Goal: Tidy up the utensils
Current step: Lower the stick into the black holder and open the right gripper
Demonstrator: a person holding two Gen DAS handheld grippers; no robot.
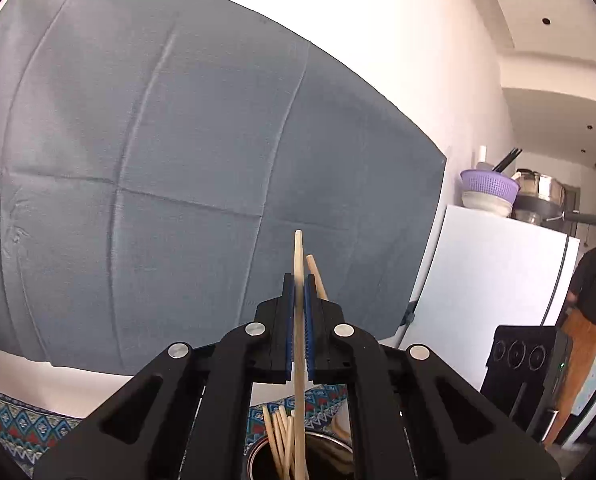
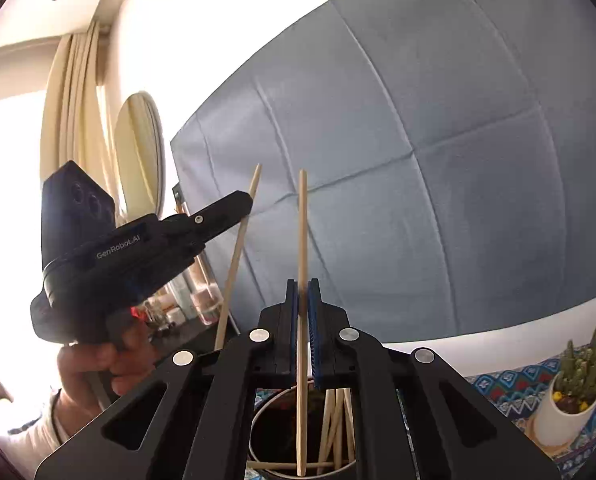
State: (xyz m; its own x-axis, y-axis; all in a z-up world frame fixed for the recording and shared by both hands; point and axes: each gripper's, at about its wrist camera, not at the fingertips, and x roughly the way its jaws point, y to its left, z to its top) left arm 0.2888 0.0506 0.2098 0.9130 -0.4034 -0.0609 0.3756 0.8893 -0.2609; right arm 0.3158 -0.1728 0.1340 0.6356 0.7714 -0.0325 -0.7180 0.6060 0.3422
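Both tools are pointed up toward the blue-grey cloth (image 1: 177, 160) hung on the wall, and each pinches one wooden chopstick upright over the same dark round holder.

In the left wrist view, the left gripper (image 1: 298, 280) is clenched on a pale chopstick (image 1: 298, 248) whose top pokes out above the blue pads at lower centre of the frame. Its lower length runs down between the arms into the holder (image 1: 257, 454) at the bottom edge, where a bundle of other chopsticks (image 1: 275, 432) already leans. A second stick tip (image 1: 316, 276) shows just right of the pads, behind them; whether it is gripped I cannot tell.

In the right wrist view, the right gripper (image 2: 302, 284) is likewise closed on its own chopstick (image 2: 302, 220), which stands nearly vertical at centre frame and reaches down inside the holder's rim (image 2: 273, 396), close to its bottom. More sticks (image 2: 338, 420) rest against the right inner wall. At middle left of that frame the left tool appears from the side, held in a bare hand (image 2: 97, 364), its stick tilted (image 2: 241, 232).

Holding the sticks mid-length and upright seems meant to let them drop straight in without catching the rim. I'd judge the sorting well along, both sticks ready to be let go. A potted cactus (image 2: 578, 372) sits on the patterned tablecloth (image 2: 518, 392) at lower right.
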